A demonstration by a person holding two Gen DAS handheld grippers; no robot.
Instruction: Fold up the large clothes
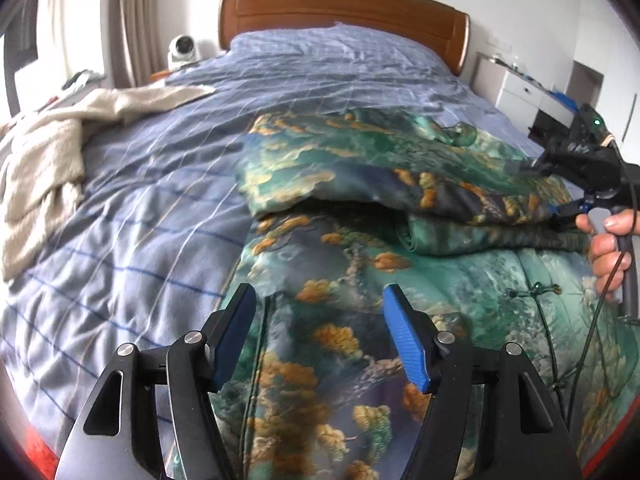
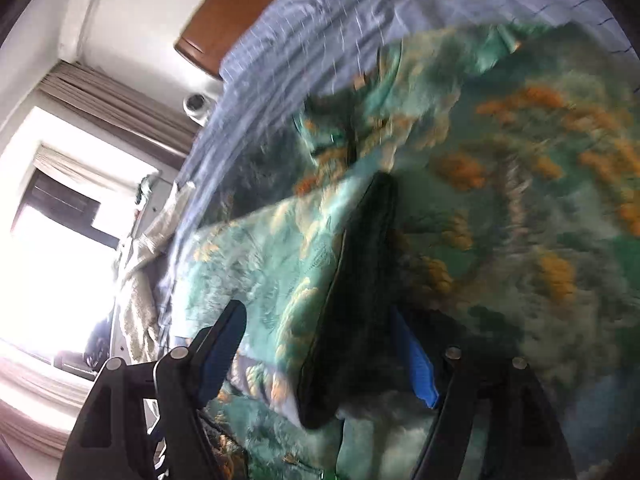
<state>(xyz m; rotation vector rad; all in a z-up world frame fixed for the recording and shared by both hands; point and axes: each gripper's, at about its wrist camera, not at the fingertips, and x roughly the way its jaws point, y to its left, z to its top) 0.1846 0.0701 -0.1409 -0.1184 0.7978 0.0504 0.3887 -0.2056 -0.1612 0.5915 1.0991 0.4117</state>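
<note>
Both handheld grippers: left gripper and right gripper have black linkage arms, silver pivot screws, ribbed blue pads; right unit carries thin black cable, green LED.

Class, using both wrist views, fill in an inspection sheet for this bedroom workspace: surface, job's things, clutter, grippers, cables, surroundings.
Surface: bed with a blue checked cover, wrinkled.
Job's things: green and orange patterned garment, one part folded over itself.
Clutter: cream blanket bunched at the bed's edge.
Grippers: left gripper open above the garment; right gripper has dark fabric between its fingers, grip unclear.
Cables: thin black cable hanging from the right gripper's handle.
Surroundings: wooden headboard, small white camera, curtain.
</note>
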